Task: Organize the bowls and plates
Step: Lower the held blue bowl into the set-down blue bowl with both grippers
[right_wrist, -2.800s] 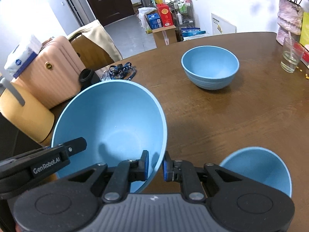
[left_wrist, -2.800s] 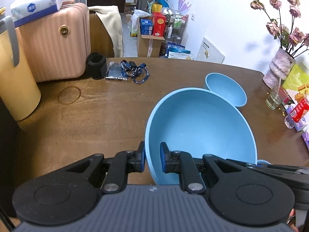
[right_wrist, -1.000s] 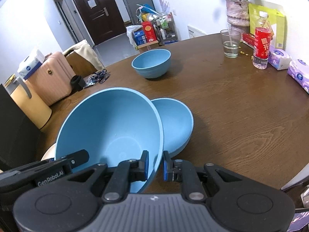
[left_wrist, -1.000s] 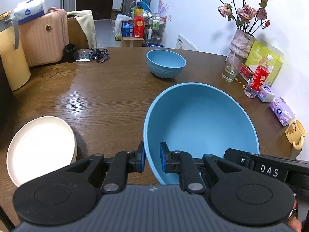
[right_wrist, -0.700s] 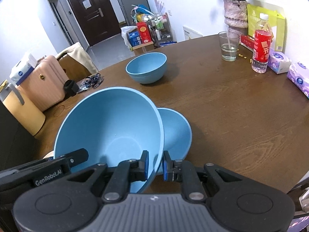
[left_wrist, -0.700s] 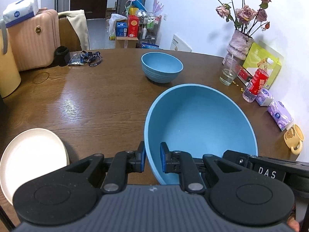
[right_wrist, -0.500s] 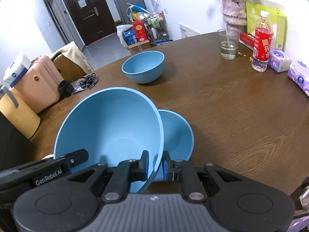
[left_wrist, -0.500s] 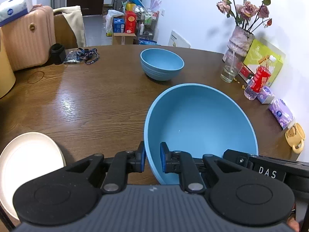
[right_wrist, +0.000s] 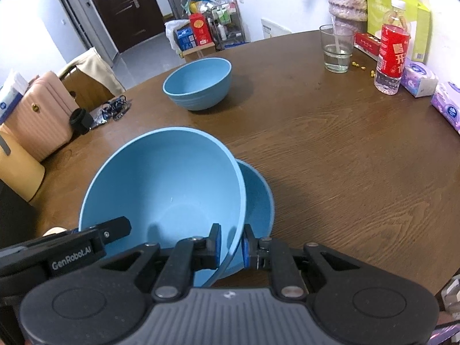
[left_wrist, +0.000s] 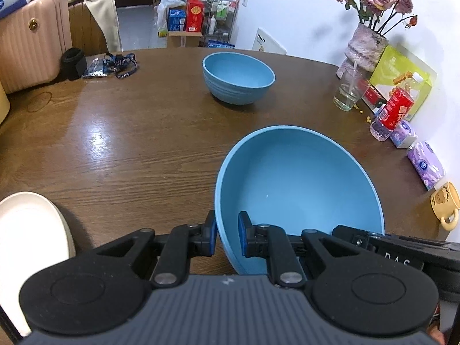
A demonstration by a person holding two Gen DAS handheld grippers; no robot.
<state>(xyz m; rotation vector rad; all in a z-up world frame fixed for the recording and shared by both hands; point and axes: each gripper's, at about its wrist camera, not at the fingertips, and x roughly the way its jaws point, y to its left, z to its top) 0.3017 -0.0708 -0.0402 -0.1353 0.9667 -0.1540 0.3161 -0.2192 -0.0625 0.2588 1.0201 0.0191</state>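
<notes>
- The large blue bowl (left_wrist: 299, 184) clamped in the left gripper (left_wrist: 227, 237) looks like smooth matt plastic.
- The left gripper itself is matt black plastic (a fine grain on its round covers), with blue pads (left_wrist: 212, 237) and small metal pivot pins.
- The table (left_wrist: 129, 149) beyond it is dark wood with visible grain, glossy enough to throw a white glare.
- Far ahead, the ribbed blue bowl (left_wrist: 238, 78) has the same matt finish.
- To the far right, the drinking glass (left_wrist: 346, 93) is clear.

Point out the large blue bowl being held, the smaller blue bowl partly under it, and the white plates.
large blue bowl (right_wrist: 172, 189): right wrist view, inner wall.
smaller blue bowl (right_wrist: 258, 198): right wrist view, exposed inner side.
white plates (left_wrist: 28, 230): left wrist view, top face.
</notes>
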